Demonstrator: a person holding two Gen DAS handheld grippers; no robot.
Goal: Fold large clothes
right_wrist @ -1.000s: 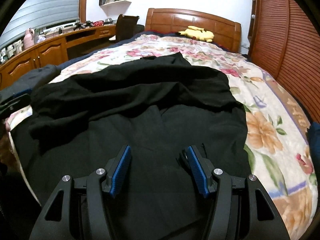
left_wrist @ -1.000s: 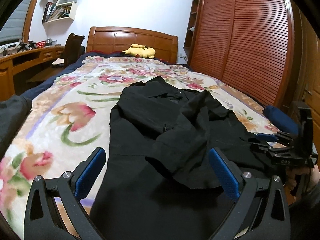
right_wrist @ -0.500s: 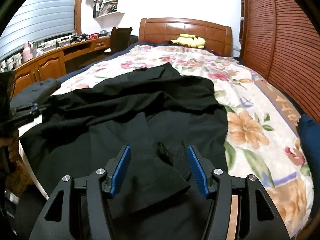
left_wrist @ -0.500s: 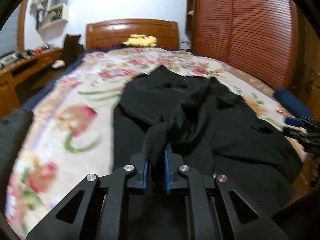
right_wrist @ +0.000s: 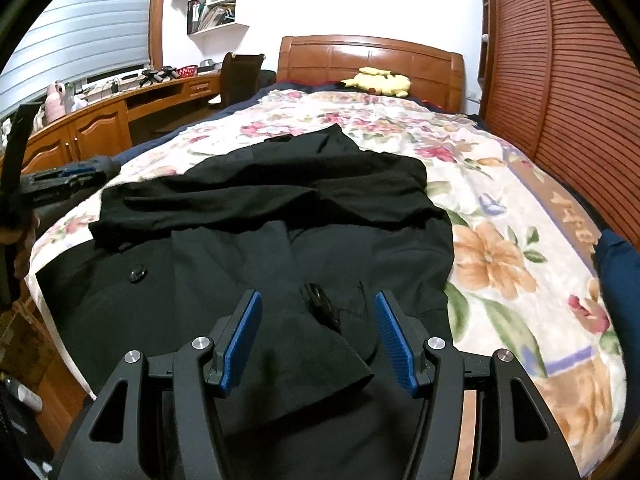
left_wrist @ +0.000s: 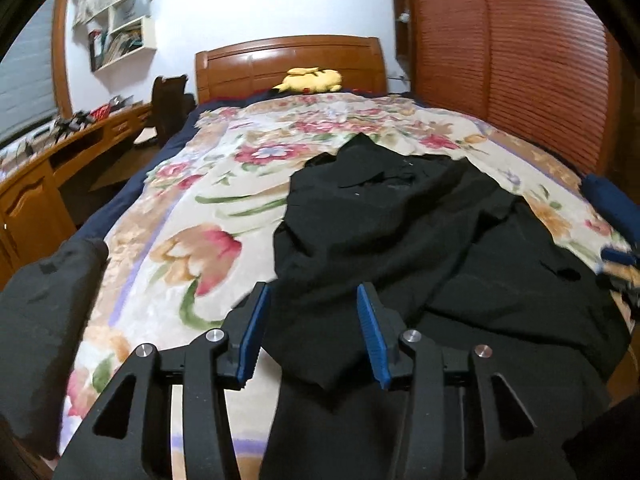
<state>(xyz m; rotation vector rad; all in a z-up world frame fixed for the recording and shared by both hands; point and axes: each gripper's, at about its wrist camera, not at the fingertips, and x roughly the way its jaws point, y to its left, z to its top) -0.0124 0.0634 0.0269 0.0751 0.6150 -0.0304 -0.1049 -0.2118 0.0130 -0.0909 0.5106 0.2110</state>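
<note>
Since releasing, my left fingers [left_wrist: 314, 334] have just been reopening over the matte black coat [left_wrist: 400, 232]; its cuff lies between my open right fingers [right_wrist: 319, 344], toward 12 o'clock.

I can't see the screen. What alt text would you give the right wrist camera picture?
A black coat lies spread on a bed with a floral blanket, one sleeve cuff lying between the open blue-padded fingers of the right tool, which do not press on it. Behind are a wooden headboard with a yellow plush toy, and a desk at left.
</note>
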